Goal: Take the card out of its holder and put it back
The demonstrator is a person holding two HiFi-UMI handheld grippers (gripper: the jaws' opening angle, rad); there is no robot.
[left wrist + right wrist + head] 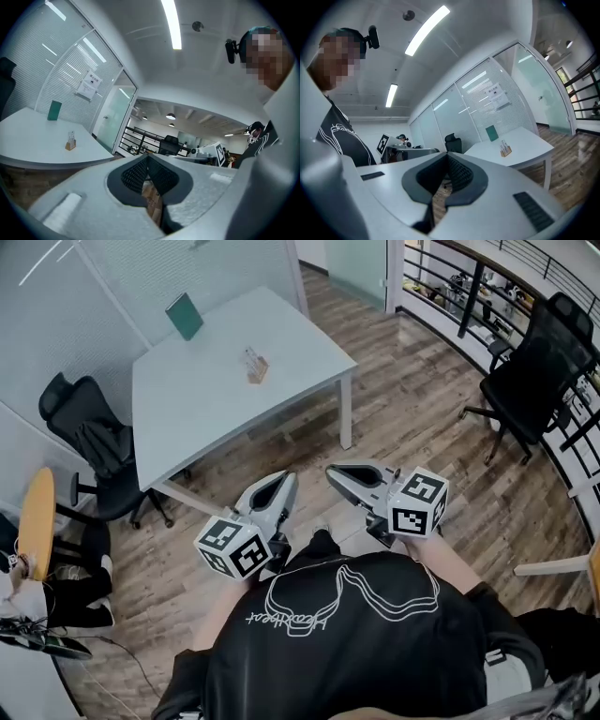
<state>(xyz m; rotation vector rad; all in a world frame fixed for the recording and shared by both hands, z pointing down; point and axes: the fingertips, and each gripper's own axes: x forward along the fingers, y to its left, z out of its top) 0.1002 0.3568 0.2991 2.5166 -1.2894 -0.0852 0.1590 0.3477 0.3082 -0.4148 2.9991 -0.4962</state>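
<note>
A small wooden card holder [255,367] with a clear card stands on the white table [216,399], far from both grippers. It also shows in the left gripper view [71,140] and the right gripper view [505,150]. My left gripper [284,478] and right gripper [335,471] are held close to the person's chest, above the wood floor and short of the table's near edge. The left gripper [147,157] has its dark pads pressed together with nothing between them. In its own view the right gripper [446,157] is likewise shut and empty.
A green upright board [185,316] stands at the table's far side by the glass wall. One black office chair [89,442] is left of the table, another [539,362] at the right near a black railing [469,277]. Bags and cables lie on the floor at the left [47,601].
</note>
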